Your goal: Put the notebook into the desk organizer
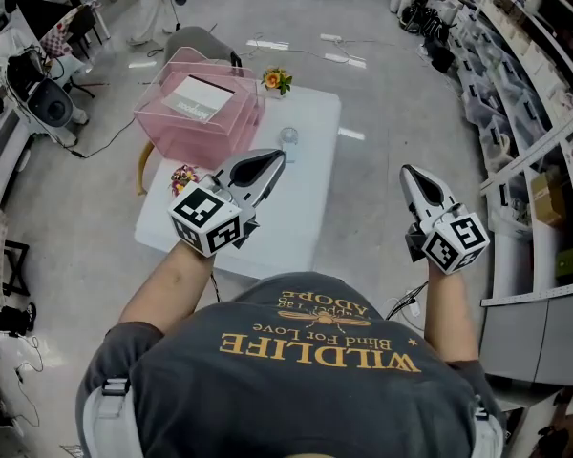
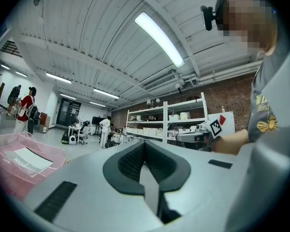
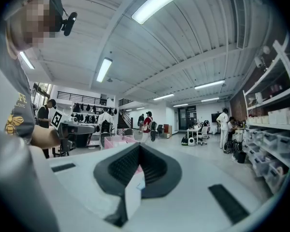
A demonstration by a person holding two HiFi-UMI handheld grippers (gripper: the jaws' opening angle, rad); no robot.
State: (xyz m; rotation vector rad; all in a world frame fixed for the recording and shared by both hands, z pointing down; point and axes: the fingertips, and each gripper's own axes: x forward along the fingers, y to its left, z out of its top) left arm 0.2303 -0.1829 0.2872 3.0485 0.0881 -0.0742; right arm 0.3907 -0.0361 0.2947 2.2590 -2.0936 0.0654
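A pink see-through desk organizer (image 1: 205, 113) stands at the far left of the white table (image 1: 301, 198). A white notebook (image 1: 199, 98) lies flat on it; whether on top or inside I cannot tell. The left gripper view shows the organizer (image 2: 9, 151) and the notebook (image 2: 31, 159) at lower left. My left gripper (image 1: 279, 156) hovers over the table's near part, jaws shut and empty, right of the organizer. My right gripper (image 1: 407, 172) is held beyond the table's right edge over the floor, also shut with nothing in it. Both point level.
A small bunch of flowers (image 1: 277, 80) sits at the table's far edge, a clear round object (image 1: 287, 137) near its middle and a colourful item (image 1: 182, 177) at its left edge. A chair (image 1: 196, 41) stands behind the table. Storage shelves (image 1: 544, 151) line the right side.
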